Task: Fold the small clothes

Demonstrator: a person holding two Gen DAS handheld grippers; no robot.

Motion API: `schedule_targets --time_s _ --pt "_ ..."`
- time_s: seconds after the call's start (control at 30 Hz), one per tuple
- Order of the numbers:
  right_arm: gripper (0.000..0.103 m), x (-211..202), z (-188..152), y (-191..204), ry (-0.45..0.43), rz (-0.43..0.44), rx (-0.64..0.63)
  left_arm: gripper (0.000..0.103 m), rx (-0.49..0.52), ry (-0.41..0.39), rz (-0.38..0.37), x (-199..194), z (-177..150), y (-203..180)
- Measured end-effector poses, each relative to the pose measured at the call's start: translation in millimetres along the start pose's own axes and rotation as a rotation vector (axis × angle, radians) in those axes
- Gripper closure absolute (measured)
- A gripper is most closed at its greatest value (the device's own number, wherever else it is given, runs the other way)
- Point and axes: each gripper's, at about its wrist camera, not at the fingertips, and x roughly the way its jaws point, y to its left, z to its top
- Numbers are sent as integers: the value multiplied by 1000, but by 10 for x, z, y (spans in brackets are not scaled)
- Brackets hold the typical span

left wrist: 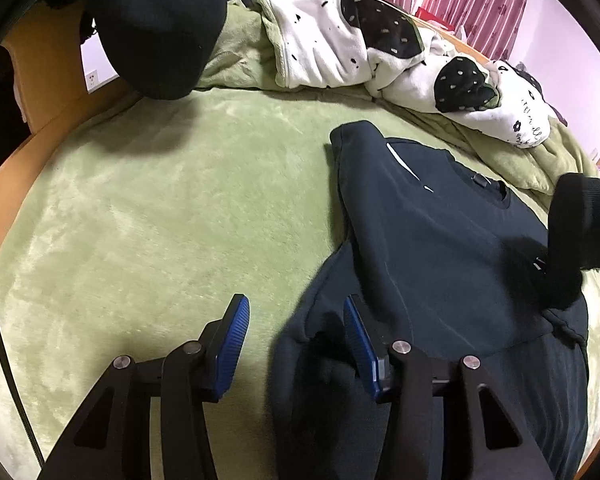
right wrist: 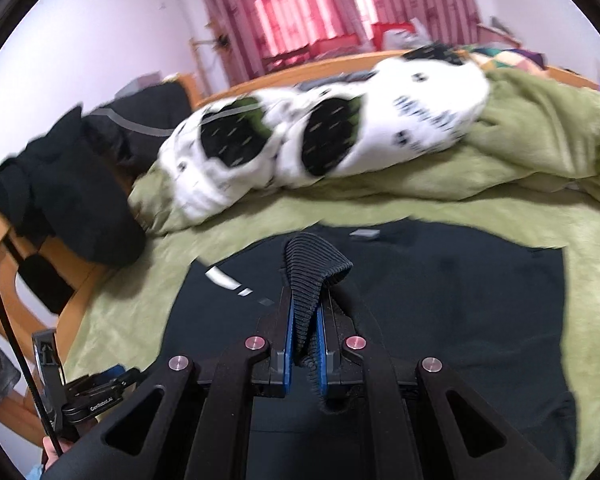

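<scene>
dark sweatshirt on a bed, one ribbed cuff pinched, the other side not yet taken.

right gripper (right wrist: 305, 344): fingers clamped together on the ribbed cuff (right wrist: 314, 264), which bunches and droops over the tips, a sign of soft, limp, light knit. left gripper (left wrist: 296, 344): fingers apart, one pad over the sweatshirt (left wrist: 440, 240) edge, the other over the bare blanket; nothing is pressed between them. the sweatshirt lies mostly flat on the green blanket (left wrist: 160, 200) of the bed. judged to drape and slide readily; cuffs, hem and shoulder seams offer the firmest hold. beyond it lie a white spotted quilt (left wrist: 340, 48) and a heap of dark clothes (right wrist: 68, 184). no containers are in view.
</scene>
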Motion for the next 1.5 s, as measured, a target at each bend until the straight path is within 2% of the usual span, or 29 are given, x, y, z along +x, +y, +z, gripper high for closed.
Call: schedule_targets --time_s 0.13,0.23,0.37,0.47,0.7,0.8,0.97,1.13,1.3,1.37,1.4,1.5 --pt "87 251 -158 339 64 66 -28 53 12 -3 -5 -44 -4 30" --pt "86 227 -223 432 64 104 -48 50 9 -8 -13 -61 6 48" --pt "81 25 -237 384 32 80 -82 50 4 -10 -25 -92 14 26" --pt "75 -155 -240 107 5 46 -61 50 7 -9 -35 -103 15 -59" --pt "75 -368 -397 -779 0 -74 32 50 46 -21 -73 -86 40 -381" --pt "75 -378 -532 -1165 13 -151 55 50 65 -27 -86 -42 67 -540" --pt "75 -343 -777 -1693 55 -246 78 50 62 -11 -167 91 93 -812" --pt "75 -331 -922 -1963 59 -285 92 50 96 57 -210 382 49 -1222" --pt "75 -331 -926 -1996 66 -309 51 50 145 111 -241 578 -74 -1564" --pt "75 -367 -901 -1973 48 -305 35 50 160 129 -224 653 -113 -1686" --pt "75 -386 -898 -1966 43 -298 31 50 176 128 -186 687 -131 -1755" --pt "75 -422 -898 -1958 37 -281 27 50 193 113 -139 710 -129 -1842"
